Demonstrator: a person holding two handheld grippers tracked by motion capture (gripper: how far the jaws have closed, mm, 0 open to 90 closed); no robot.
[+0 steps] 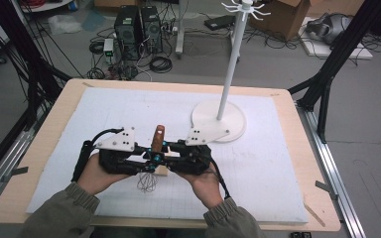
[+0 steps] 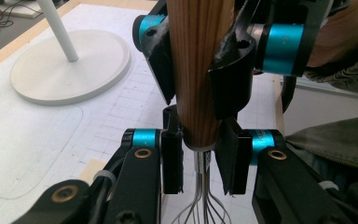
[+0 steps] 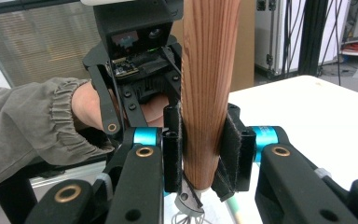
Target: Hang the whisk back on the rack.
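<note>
Both grippers, left point(image 1: 148, 159) and right point(image 1: 162, 157), are clamping the whisk's wooden handle point(image 1: 158, 138) near the table's front edge; uneven pulling risks twisting it loose.

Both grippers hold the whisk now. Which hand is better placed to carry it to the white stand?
Probably the right. The right gripper clamps the wooden handle of the whisk higher up, and the white stand is on its side. The left gripper holds the handle's lower end, farther away.
</note>
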